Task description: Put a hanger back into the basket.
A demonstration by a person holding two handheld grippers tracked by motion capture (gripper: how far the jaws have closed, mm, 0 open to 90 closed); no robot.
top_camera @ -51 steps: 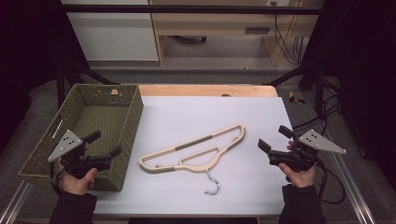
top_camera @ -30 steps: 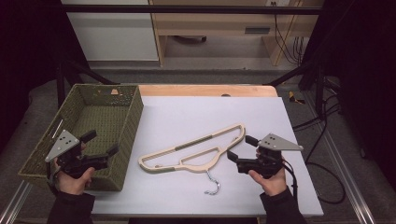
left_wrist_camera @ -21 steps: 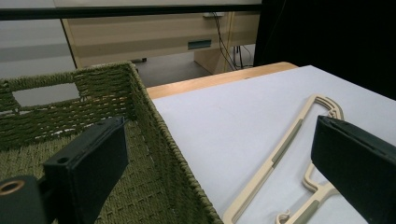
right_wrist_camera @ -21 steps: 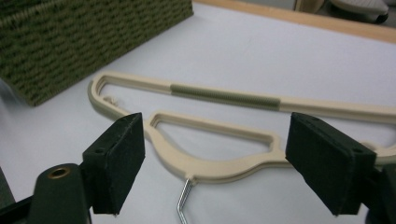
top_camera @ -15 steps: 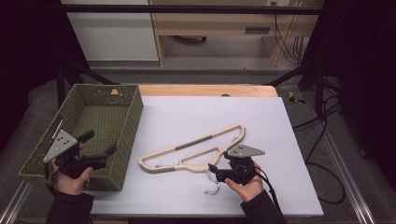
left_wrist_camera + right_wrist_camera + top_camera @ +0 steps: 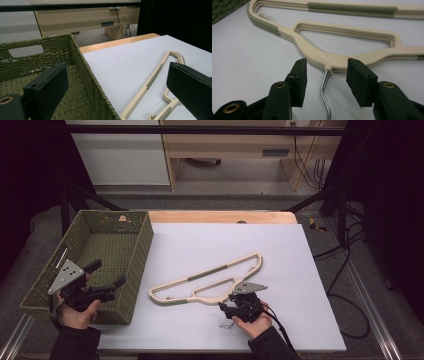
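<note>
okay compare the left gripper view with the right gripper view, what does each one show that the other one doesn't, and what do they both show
The left gripper view alone shows the inside of the green woven basket, with a handle slot in its far wall, the wooden table edge and the pale wooden furniture beyond, framed by the open left gripper.

The right gripper view alone shows the hanger's bent silver metal hook stem, standing between the open right gripper jaws, untouched.

Both show the cream plastic clothes hanger with grey-green ribbed grips, lying on the white table surface.

The hanger's metal hook (image 6: 325, 96) runs off the right gripper view's bottom edge.
</note>
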